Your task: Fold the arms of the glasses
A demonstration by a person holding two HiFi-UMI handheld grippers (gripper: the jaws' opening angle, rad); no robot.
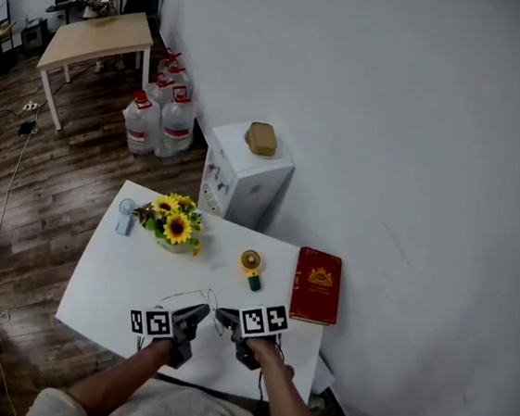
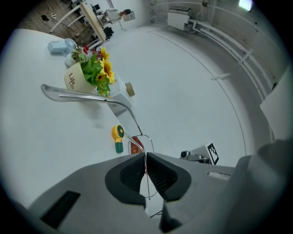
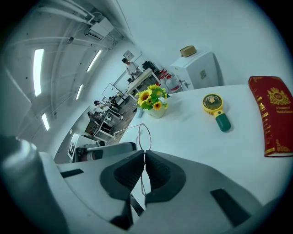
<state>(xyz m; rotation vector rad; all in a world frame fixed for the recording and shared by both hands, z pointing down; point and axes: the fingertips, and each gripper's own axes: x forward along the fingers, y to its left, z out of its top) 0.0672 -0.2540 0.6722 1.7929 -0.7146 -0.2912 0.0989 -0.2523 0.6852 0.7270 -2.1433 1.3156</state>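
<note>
Thin wire-framed glasses [image 1: 196, 296] hang above the near part of the white table [image 1: 112, 279], held between both grippers. My left gripper [image 1: 201, 314] is shut on the frame wire; in the left gripper view the wire runs down between its pads [image 2: 137, 171] and one silver arm [image 2: 82, 96] stretches out to the upper left. My right gripper [image 1: 226, 319] is shut on the frame from the other side. In the right gripper view a lens rim [image 3: 144, 136] stands just above the closed jaws of that gripper [image 3: 144, 154], with the left gripper [image 3: 105, 150] behind it.
On the table stand a pot of sunflowers [image 1: 176, 228], a yellow and green hand fan [image 1: 251, 267], a red book [image 1: 316, 285] at the right edge and a small blue object [image 1: 126, 216]. Behind the table are a white cabinet [image 1: 245, 175] and water jugs [image 1: 161, 118].
</note>
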